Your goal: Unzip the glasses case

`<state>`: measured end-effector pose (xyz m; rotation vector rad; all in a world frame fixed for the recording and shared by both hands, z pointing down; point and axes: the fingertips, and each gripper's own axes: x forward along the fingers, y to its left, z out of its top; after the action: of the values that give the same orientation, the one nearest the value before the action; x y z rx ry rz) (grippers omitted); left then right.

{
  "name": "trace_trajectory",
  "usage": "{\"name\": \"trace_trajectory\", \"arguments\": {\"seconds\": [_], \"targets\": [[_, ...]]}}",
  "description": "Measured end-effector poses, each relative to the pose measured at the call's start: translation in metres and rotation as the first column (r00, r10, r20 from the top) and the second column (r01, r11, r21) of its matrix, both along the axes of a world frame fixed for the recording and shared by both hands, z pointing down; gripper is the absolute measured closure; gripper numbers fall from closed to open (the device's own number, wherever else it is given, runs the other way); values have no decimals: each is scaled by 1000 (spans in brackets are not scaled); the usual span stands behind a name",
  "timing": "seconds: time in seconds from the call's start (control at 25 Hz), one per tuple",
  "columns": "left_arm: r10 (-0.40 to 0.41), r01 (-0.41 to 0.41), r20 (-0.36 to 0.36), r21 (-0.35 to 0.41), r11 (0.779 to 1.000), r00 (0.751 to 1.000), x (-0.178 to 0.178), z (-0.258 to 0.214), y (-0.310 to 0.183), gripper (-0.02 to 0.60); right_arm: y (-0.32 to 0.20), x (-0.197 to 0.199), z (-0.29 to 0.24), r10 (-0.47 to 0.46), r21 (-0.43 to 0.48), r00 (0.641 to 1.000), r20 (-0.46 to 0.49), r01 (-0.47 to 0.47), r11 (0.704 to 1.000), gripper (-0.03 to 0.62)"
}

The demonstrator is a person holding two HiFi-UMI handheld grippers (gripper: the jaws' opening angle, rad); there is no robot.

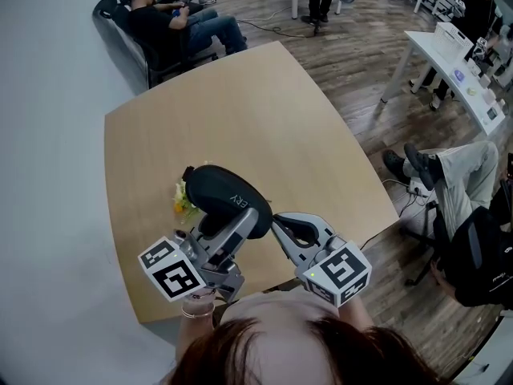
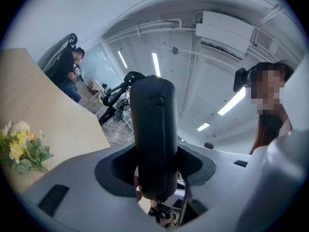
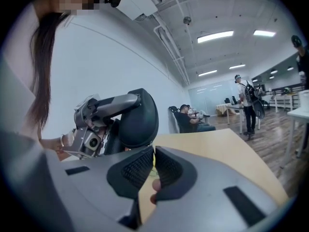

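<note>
A black oval glasses case (image 1: 228, 195) hangs above the wooden table (image 1: 240, 95), with my left gripper (image 1: 220, 229) shut on it from below. In the left gripper view the case (image 2: 154, 139) stands on end between the two jaws, pressed by both. My right gripper (image 1: 276, 221) sits just right of the case, its tips at the case's right end. In the right gripper view its jaws (image 3: 153, 153) are together, and the case (image 3: 140, 117) shows just beyond them to the left. I see no zipper pull between the pads.
A small bunch of yellow and white flowers (image 1: 183, 199) lies on the table beside the case. People sit in chairs (image 1: 172, 22) beyond the far corner. Another seated person (image 1: 465, 191) and a white table (image 1: 453, 58) are at the right.
</note>
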<state>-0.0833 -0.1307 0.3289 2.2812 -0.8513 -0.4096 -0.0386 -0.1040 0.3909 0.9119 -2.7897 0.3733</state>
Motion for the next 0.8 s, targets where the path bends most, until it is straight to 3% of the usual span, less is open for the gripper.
{"name": "trace_trajectory", "arguments": {"seconds": [0.8], "targets": [[64, -62, 88, -28, 998, 994, 8, 11, 4, 347, -1, 5, 9, 22, 86, 990, -142, -10, 996, 576]]}}
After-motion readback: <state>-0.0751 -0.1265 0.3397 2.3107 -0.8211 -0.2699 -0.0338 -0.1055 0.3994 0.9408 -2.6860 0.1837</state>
